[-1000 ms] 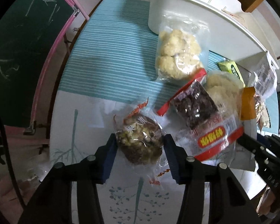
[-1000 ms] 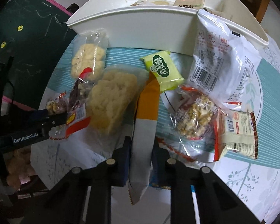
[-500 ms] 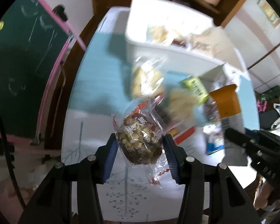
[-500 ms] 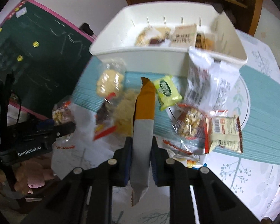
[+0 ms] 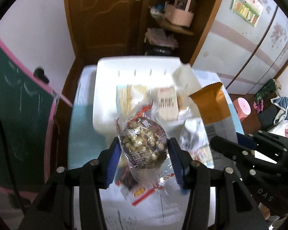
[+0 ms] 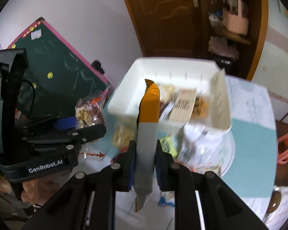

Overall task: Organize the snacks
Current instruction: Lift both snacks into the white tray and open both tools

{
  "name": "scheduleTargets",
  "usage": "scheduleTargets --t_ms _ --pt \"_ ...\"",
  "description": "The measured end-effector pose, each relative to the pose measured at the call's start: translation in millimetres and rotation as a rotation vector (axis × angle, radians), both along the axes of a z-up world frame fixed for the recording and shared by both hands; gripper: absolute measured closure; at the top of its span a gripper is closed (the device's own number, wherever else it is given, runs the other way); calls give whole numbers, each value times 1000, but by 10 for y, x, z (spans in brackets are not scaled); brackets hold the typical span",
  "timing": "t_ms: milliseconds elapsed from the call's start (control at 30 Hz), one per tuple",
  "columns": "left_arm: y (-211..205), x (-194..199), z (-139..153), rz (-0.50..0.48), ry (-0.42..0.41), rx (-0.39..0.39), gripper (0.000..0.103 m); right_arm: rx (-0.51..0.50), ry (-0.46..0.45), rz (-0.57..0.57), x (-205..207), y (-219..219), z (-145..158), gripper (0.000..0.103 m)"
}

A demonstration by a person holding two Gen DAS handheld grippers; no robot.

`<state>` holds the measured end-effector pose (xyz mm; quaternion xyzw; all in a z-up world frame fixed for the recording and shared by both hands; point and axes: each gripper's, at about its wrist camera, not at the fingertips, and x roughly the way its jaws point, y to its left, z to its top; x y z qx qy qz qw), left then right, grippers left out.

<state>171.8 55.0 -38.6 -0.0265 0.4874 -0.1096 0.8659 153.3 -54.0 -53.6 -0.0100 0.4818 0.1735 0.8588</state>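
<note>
Reading "GenRobot.AI" on the left gripper [image 6: 86, 122], its pads clamped on a clear nut-snack bag [image 5: 144, 145]; the right gripper [image 6: 144, 163] pinches an orange-and-grey packet [image 6: 146, 130], both held above the table [image 6: 253, 153] before the white bin [image 6: 169, 69].

Dim indoor light; motion blur on table [image 5: 82, 134]; fisheye edges dark, warped.

White bin [image 5: 105, 88]; orange-and-grey packet [image 6: 147, 122]; clear red-printed nut bag [image 5: 144, 143]; teal striped tablecloth [image 6: 253, 153]; pink-framed green chalkboard [image 6: 63, 72].
</note>
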Motion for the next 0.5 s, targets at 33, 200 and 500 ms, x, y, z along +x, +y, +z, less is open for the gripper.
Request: scheduleTargets --t_ms 33,200,500 --pt "11 47 34 -2 -11 4 55 -7 -18 -8 56 -26 80 85" --pt "-38 321 305 2 -71 32 54 -32 -84 -70 298 -186 347 85" --pt "-63 812 440 21 -81 107 54 -56 -115 -155 729 -405 508 85"
